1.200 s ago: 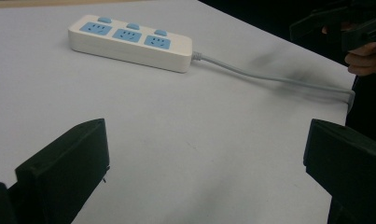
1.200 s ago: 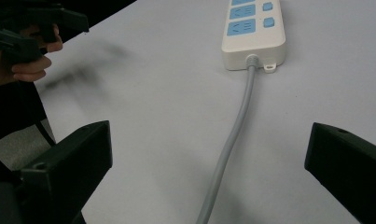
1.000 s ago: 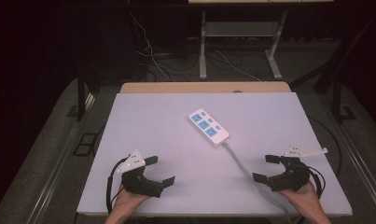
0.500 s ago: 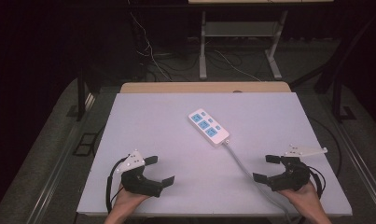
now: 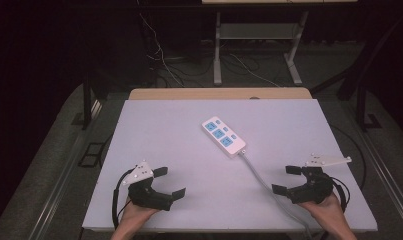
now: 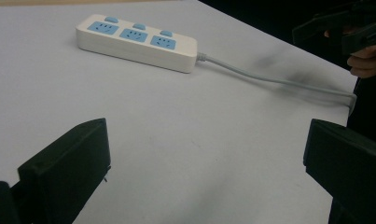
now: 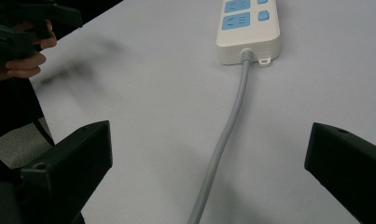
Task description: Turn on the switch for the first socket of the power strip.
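A white power strip (image 5: 223,137) with blue sockets lies near the middle of the white table (image 5: 164,125). Its grey cable (image 5: 261,180) runs toward the front right edge. My left gripper (image 5: 169,182) rests at the front left, open, jaws wide apart and nothing between them. My right gripper (image 5: 287,180) rests at the front right, open and empty, just right of the cable. The power strip (image 6: 136,42) lies ahead in the left gripper view, with its cable (image 6: 274,81) trailing right. In the right gripper view the cable (image 7: 223,144) runs between the jaws up to the strip (image 7: 248,25).
A wooden strip (image 5: 219,93) borders the table's far edge. Behind it stand a metal frame (image 5: 254,45) and loose wires (image 5: 164,65) on the dark floor. A white plate (image 5: 329,161) sits on top of the right gripper.
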Action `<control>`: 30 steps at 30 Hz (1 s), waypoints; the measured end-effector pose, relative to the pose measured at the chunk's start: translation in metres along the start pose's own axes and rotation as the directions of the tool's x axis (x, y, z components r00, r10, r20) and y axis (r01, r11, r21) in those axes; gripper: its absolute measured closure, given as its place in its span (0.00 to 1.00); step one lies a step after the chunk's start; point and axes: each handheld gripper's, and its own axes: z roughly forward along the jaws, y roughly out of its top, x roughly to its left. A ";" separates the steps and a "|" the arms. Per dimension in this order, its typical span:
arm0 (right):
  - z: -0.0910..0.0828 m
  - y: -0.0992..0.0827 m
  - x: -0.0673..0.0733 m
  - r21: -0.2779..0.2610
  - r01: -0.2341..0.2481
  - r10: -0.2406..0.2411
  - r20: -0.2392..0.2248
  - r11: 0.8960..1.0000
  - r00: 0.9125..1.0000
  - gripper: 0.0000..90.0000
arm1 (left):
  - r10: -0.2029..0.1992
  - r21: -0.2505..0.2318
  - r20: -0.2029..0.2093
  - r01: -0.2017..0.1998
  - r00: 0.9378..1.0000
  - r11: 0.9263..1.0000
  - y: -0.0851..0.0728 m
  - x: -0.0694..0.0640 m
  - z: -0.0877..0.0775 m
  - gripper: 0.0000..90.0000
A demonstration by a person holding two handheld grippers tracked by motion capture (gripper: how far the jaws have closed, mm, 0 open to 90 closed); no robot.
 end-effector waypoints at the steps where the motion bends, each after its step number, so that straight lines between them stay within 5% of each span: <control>1: 0.000 0.000 0.000 0.003 -0.001 0.001 0.000 1.000 1.000 0.00 | -0.002 -0.001 0.002 0.002 1.000 1.000 0.000 0.000 0.000 0.00; 30: 0.009 0.053 0.003 0.100 0.068 -0.065 -0.036 0.993 0.997 0.00 | -0.011 -0.009 0.002 0.011 1.000 1.000 -0.001 0.001 -0.002 0.00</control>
